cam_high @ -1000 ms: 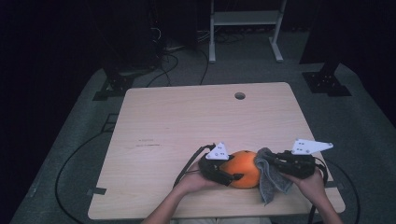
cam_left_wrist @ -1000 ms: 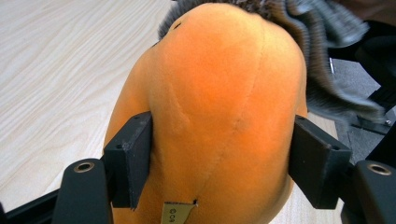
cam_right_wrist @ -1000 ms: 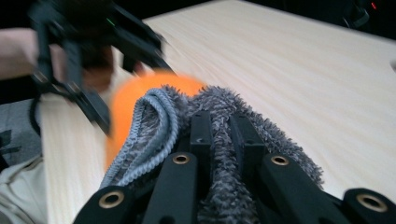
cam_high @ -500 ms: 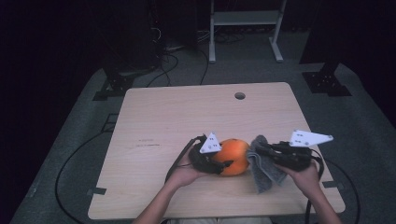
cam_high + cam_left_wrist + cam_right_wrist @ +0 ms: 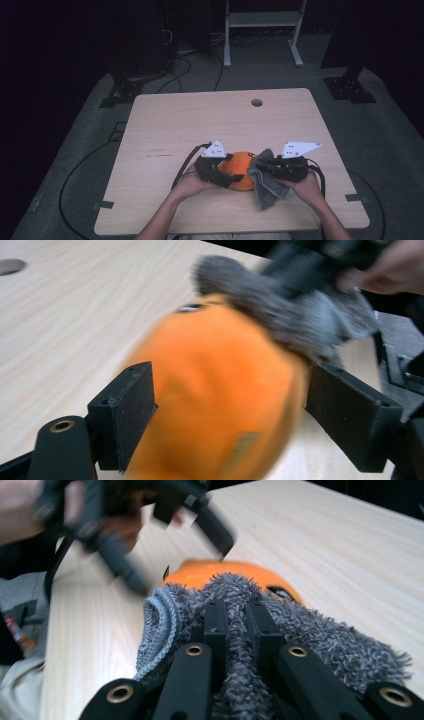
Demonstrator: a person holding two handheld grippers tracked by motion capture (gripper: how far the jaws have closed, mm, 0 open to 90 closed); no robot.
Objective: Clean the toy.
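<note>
Small unreadable label [image 5: 241, 449] on orange ball [image 5: 215, 400]

Dim room, darkness ringing the evenly lit table [image 5: 210, 125]; in both gripper views, motion blur smears the orange object [image 5: 215, 405] and the farther claw.

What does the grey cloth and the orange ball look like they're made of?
Grey cloth: microfibre or terry, judging by its shaggy looped pile and stitched hem. Orange ball: smooth and matte, with no gloss, possibly plastic, rubber or fruit skin; the blur leaves it open.
</note>
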